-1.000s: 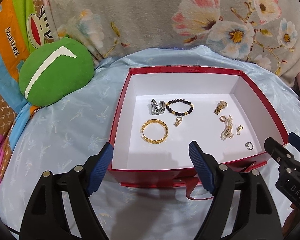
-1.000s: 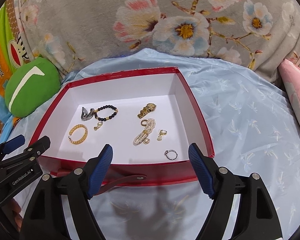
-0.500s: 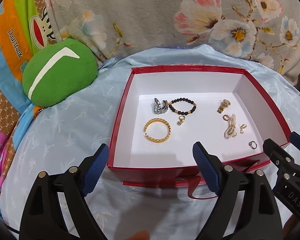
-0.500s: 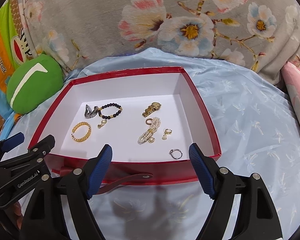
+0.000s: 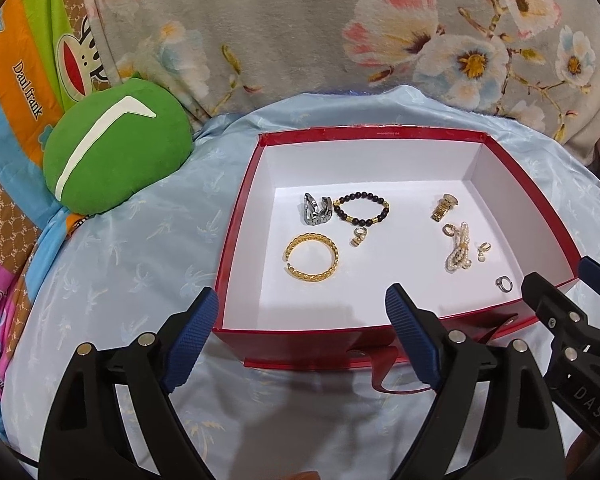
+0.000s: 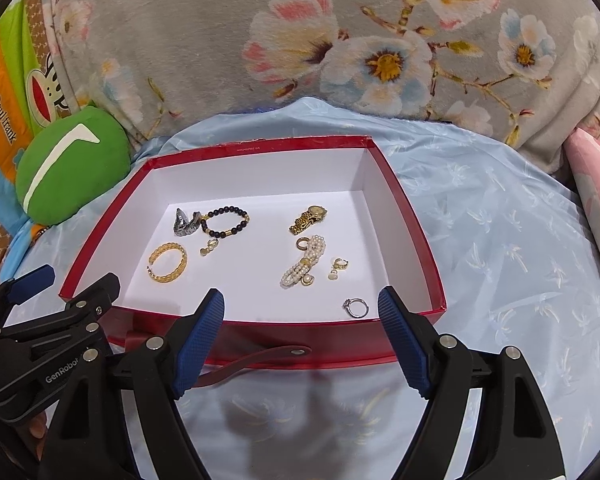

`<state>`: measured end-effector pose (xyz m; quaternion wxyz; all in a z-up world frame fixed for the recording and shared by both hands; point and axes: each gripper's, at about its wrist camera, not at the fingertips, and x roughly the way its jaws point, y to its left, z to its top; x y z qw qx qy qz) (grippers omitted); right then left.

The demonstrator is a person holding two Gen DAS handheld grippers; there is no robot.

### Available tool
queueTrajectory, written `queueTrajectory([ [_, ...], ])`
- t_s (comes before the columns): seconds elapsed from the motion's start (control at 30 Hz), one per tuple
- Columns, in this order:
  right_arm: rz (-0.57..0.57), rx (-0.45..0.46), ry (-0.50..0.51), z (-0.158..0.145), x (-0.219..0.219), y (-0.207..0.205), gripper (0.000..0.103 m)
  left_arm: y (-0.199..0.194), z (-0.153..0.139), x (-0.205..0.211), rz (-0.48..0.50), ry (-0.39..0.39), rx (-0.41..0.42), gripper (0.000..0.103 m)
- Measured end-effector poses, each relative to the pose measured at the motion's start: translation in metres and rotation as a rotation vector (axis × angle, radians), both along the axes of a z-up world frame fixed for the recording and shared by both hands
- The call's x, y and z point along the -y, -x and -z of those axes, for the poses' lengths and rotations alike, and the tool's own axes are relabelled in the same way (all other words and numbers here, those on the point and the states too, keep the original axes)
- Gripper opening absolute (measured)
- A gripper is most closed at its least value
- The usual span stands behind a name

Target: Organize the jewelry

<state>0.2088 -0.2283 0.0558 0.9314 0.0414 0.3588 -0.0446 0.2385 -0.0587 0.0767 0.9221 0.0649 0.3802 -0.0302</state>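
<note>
Sits open on pale blue cloth (image 5: 112, 256), red box (image 5: 236, 236) with white floor, near wall toward both cameras; holds all the jewelry. Lie at the left of the floor: silver clasp (image 5: 317, 209) touching black bead bracelet (image 5: 362, 209), gold bangle (image 5: 311, 257) nearer the front, small gold charm (image 5: 357, 237) between bangle and beads. Lie at the right: gold watch (image 6: 307, 218) toward the back, pearl bracelet (image 6: 303, 267) in front of it with a small gold hoop (image 6: 301, 243) at its far end, a tiny gold earring (image 6: 337, 268) just beside, possibly a pair, too small to tell; silver ring (image 6: 356, 306) alone by the near right corner. Hangs over the near wall, left gripper (image 5: 302, 318), jaws spread wide after just opening further, nothing between the blue pads; hangs alongside, right gripper (image 6: 300, 314), jaws likewise well apart and empty, ring just inside the right fingertip in that view. Trails from the front wall a red strap (image 6: 256, 360) with a snap. Rests a green cushion (image 5: 116, 152) at the left beyond the cloth; backs the scene a grey floral blanket (image 6: 340, 40); shows at far right a pink pillow (image 6: 598, 196).
</note>
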Motion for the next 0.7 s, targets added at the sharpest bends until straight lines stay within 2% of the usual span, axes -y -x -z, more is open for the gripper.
queueTrajectory([
  [0.4, 0.000, 0.002, 0.003, 0.0001, -0.0014, 0.0009, 0.077, 0.0019, 0.0019, 0.0010, -0.010, -0.017, 0.006, 0.083],
  [0.7, 0.002, 0.008, 0.008, -0.0021, 0.0004, 0.0020, 0.082, -0.0003, 0.0016, -0.0012, 0.005, 0.017, -0.008, 0.083],
])
